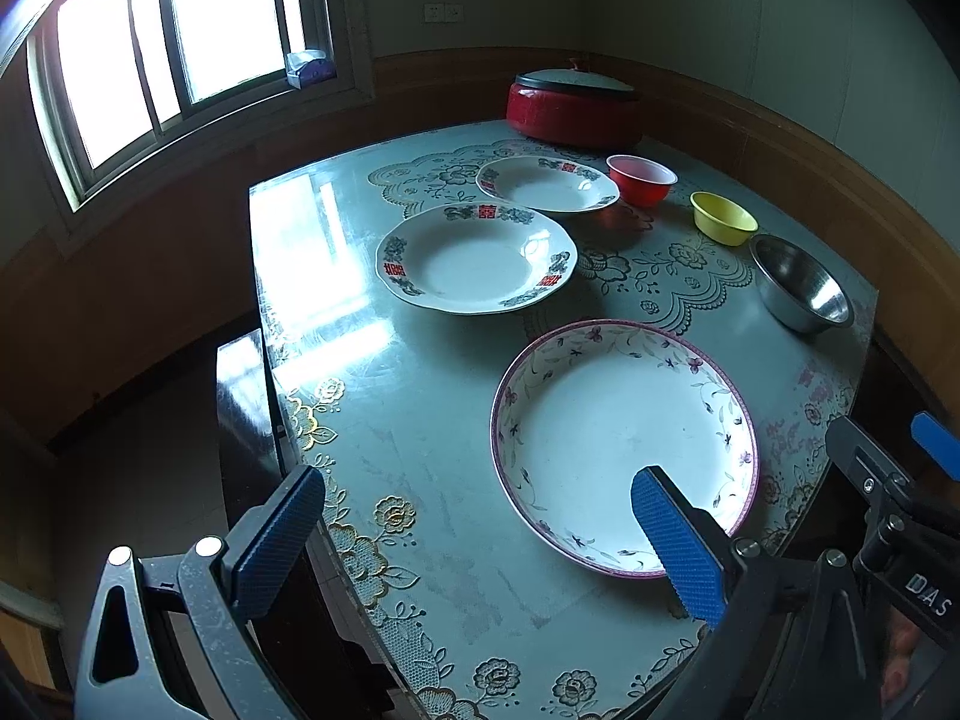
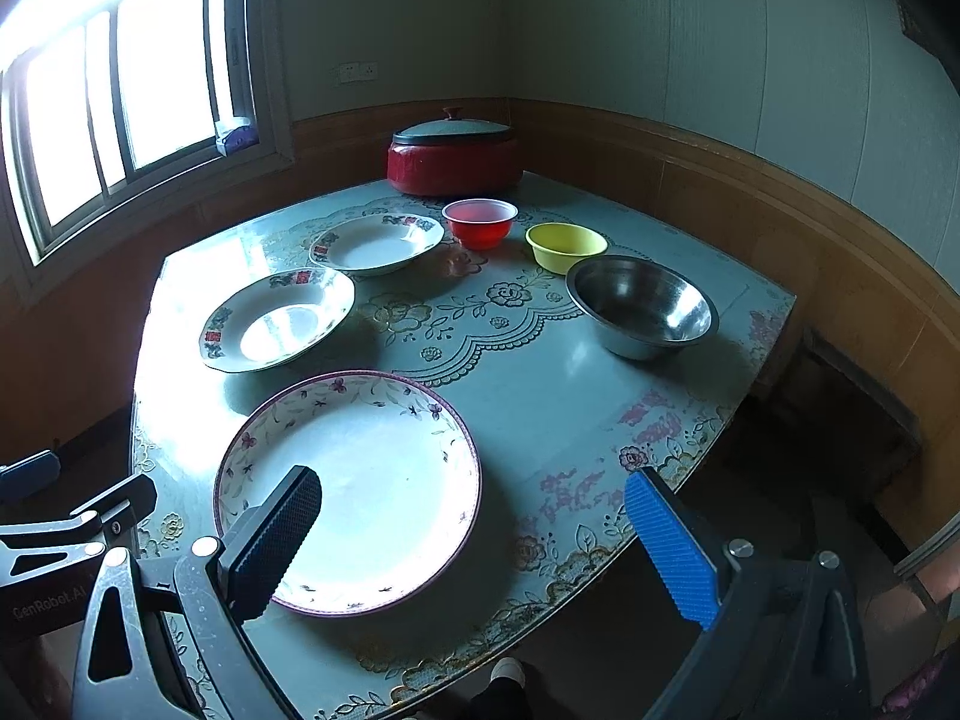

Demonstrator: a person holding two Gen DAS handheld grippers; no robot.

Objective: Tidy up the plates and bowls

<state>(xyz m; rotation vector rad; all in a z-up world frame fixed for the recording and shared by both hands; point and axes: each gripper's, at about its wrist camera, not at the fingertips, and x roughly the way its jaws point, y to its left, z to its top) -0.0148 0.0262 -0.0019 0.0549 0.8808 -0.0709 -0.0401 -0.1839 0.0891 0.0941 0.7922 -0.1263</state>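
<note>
Both my left tongs and right tongs hang released above the counter, grasping nothing. The pink-rimmed plate lies nearest, two red-marked plates farther left. Red bowl, yellow bowl and steel bowl sit far right, each showing nothing inside.

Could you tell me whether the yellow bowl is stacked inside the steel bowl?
No, the yellow bowl sits on the table beside the steel bowl.
</note>
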